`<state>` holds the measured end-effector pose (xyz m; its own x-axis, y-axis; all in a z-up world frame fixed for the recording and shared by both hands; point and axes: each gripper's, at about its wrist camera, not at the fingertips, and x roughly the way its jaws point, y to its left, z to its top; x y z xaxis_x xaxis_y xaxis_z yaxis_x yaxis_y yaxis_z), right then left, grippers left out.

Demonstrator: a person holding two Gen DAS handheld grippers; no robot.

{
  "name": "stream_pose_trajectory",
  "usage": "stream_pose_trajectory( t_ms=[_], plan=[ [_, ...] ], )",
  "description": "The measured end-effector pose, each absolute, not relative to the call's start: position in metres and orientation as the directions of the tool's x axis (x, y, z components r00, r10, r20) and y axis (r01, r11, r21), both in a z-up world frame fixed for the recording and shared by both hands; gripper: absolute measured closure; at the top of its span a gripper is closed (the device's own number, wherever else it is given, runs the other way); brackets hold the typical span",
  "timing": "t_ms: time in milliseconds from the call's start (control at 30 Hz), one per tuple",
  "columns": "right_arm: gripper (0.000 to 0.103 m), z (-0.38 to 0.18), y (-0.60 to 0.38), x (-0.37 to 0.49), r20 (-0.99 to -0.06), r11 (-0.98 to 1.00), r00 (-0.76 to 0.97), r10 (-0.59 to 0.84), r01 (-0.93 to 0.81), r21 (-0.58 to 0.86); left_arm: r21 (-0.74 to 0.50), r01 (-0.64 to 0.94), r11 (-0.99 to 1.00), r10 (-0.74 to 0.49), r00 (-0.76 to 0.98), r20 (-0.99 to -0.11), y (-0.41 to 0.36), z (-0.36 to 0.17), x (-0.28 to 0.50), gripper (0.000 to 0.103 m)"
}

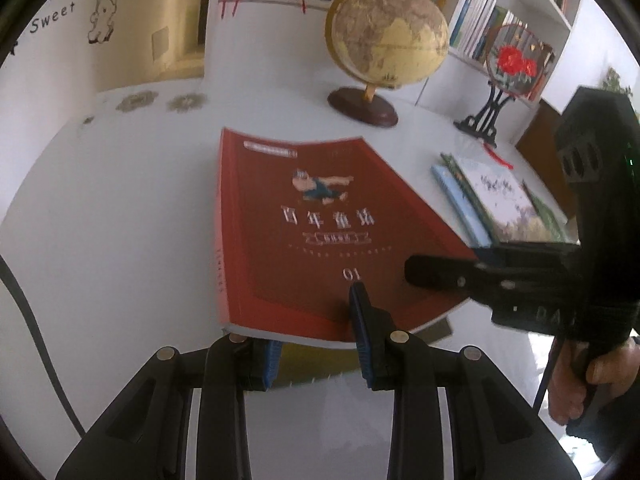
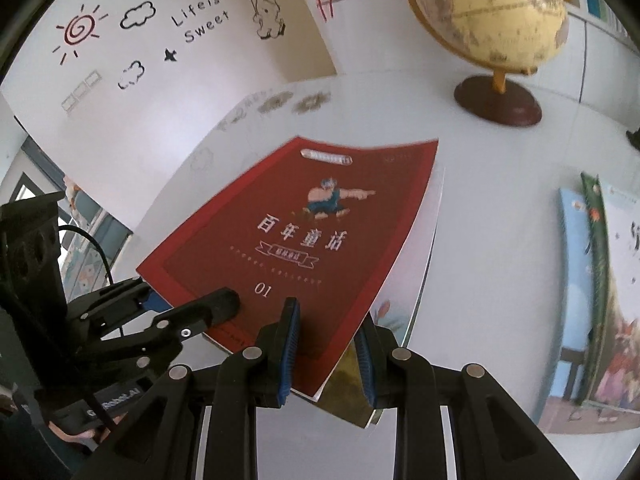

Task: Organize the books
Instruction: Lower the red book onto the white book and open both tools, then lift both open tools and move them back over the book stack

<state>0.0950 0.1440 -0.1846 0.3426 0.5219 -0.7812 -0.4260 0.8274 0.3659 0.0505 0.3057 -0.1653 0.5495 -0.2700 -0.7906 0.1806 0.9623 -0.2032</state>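
Note:
A red book (image 1: 304, 220) (image 2: 304, 232) with a cartoon figure, white title and "01" on its cover is held by its near edge above the white table (image 1: 120, 220), slightly tilted. My left gripper (image 1: 316, 320) (image 2: 188, 300) is shut on it near the spine corner, one finger on the cover and one below. My right gripper (image 2: 326, 320) (image 1: 424, 274) is shut on the other near corner in the same way. A thin olive-backed book (image 2: 348, 392) shows under the red one; whether the pads also hold it I cannot tell.
A globe (image 1: 388, 36) (image 2: 492, 12) on a brown base stands behind the book. To the right lies a small stack of picture books (image 1: 500, 200) (image 2: 600, 280). A round flower ornament (image 1: 512, 64) on a black stand and bookshelves (image 1: 500, 8) are at the back right.

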Motion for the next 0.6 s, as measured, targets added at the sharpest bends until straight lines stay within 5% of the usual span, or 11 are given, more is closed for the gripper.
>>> stream_pose_trajectory(
  t_ms=[100,433,600],
  plan=[
    [0.078,-0.193,0.141,0.098,-0.783,0.829,0.331,0.526,-0.403,0.387,-0.189,0.158,0.969,-0.244,0.517,-0.820,0.306,-0.172,0.047,0.065],
    [0.078,-0.204,0.129,0.090,-0.828,0.863,0.306,0.470,-0.357,0.358,-0.166,-0.067,0.984,-0.115,0.477,-0.871,0.343,-0.186,0.035,0.066],
    [0.077,-0.184,0.095,0.060,-0.811,0.871,0.350,0.469,-0.335,0.359,-0.082,0.006,0.997,-0.074,0.498,-0.864,0.316,-0.172,0.009,0.067]
  ],
)
